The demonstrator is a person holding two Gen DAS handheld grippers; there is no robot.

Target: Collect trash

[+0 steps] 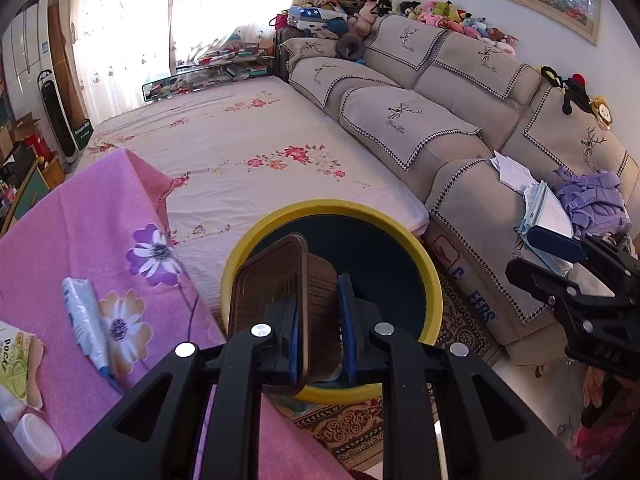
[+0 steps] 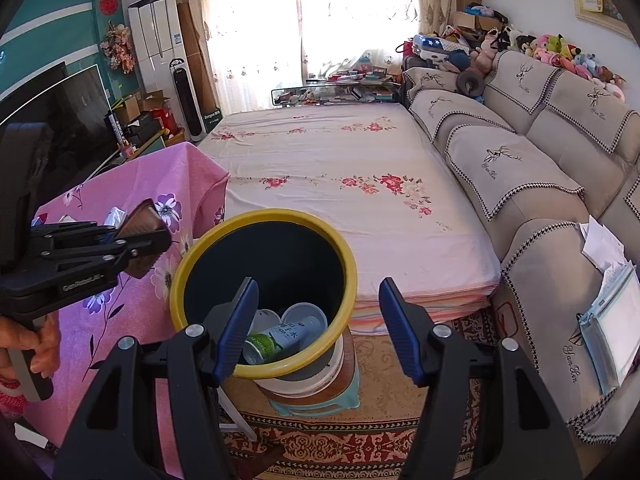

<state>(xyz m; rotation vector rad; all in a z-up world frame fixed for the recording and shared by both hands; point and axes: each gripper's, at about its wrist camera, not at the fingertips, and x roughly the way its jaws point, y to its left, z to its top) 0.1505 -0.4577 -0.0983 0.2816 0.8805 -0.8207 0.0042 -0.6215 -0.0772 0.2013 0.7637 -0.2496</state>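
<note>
My left gripper [image 1: 320, 296] is shut on a brown plastic tray [image 1: 272, 280], held on edge above the mouth of the yellow-rimmed bin [image 1: 434, 280]. In the right wrist view the same left gripper [image 2: 136, 240] holds the brown tray [image 2: 142, 220] to the left of the yellow-rimmed bin [image 2: 352, 264], a hand [image 2: 36, 344] on its grip. My right gripper [image 2: 316, 300] stands open over the bin with nothing between its fingers. Inside the bin lie a green-and-white can [image 2: 276, 340] and white cups [image 2: 304, 314].
A pink flowered cloth [image 1: 80, 220] covers the table at the left, with a white-blue wrapper [image 1: 86, 316], a green packet [image 1: 12, 364] and a white lid [image 1: 38, 440] on it. A flowered bed [image 2: 340, 184] lies behind the bin, a beige sofa [image 2: 540, 184] to the right, a patterned rug [image 2: 384, 432] below.
</note>
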